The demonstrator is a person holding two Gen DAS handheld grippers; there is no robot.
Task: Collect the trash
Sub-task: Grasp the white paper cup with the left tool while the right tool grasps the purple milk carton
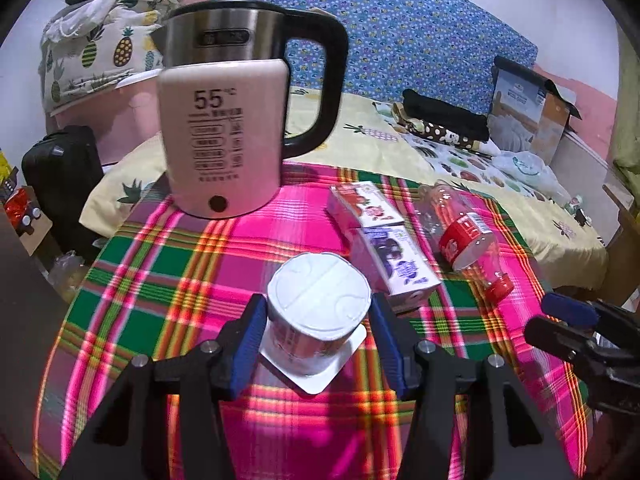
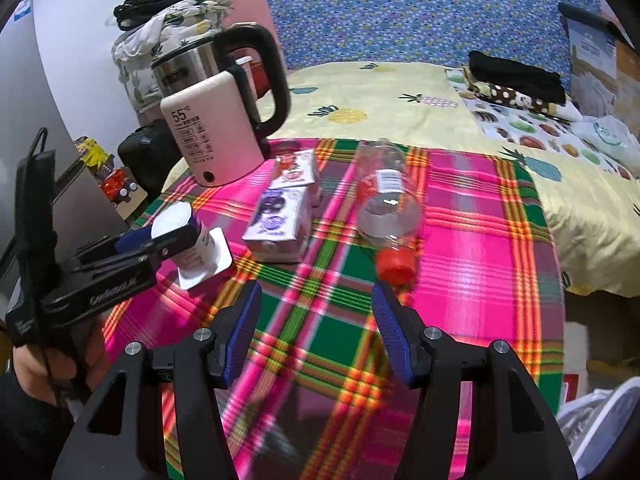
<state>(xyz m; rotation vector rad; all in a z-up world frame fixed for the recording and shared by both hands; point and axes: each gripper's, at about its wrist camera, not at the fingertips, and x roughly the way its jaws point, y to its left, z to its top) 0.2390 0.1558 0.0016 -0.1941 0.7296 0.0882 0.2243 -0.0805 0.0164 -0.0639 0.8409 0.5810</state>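
An upturned white yogurt cup point(image 1: 316, 312) stands on the plaid tablecloth point(image 1: 180, 272). My left gripper point(image 1: 318, 316) is open with its blue pads on either side of the cup, not closed on it; the cup also shows in the right wrist view point(image 2: 188, 236). Two small drink cartons, a red one point(image 1: 362, 204) and a purple one point(image 1: 394, 260), lie beside an empty plastic bottle point(image 1: 466, 240) with a red cap. My right gripper point(image 2: 316, 312) is open and empty, just short of the bottle point(image 2: 390, 208).
An electric kettle point(image 1: 228, 128) stands at the table's far left. A bed with a yellow sheet point(image 1: 360, 128), clothes and a cardboard box point(image 1: 528, 116) lies behind. A white bag point(image 2: 600, 420) sits at the lower right of the right wrist view.
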